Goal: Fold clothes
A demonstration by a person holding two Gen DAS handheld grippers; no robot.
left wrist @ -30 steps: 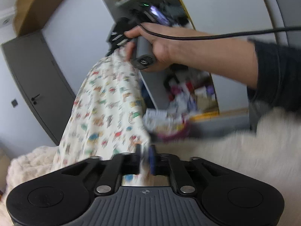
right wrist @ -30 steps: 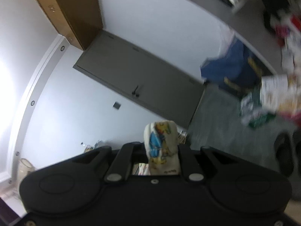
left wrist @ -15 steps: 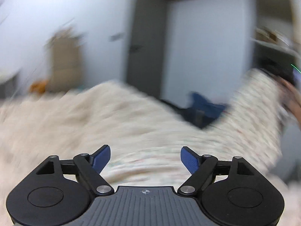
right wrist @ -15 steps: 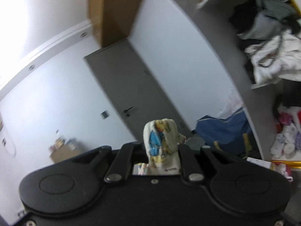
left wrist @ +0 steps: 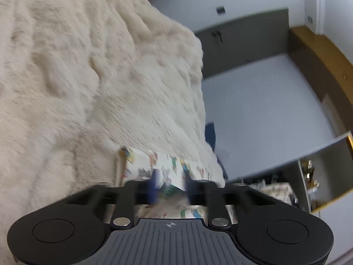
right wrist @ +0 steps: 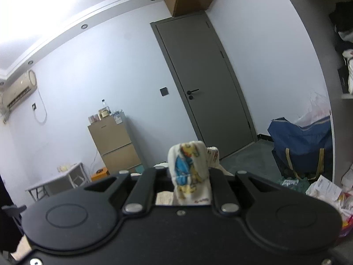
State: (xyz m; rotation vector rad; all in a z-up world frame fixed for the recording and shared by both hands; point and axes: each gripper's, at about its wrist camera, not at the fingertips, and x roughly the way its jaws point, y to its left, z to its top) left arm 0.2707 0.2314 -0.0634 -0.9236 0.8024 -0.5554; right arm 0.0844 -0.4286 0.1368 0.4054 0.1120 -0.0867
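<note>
- The left gripper (left wrist: 169,184) is closing its jaws on the printed garment (left wrist: 167,167), which lies on the fluffy blanket (left wrist: 88,77) near the blanket's edge.
- The right gripper (right wrist: 190,172) is clenched on a bunched fold of the garment (right wrist: 187,170), raised.
- Beyond the blanket's edge lies open floor (right wrist: 249,154).

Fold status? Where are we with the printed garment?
Early. Nothing looks folded yet. In hand: the right hand-held gripper is shut on a bunch of the printed garment, held up in the air. The left hand-held gripper is closing on another part of it down at the fluffy cream blanket. Left: spreading it out, then every fold.
</note>
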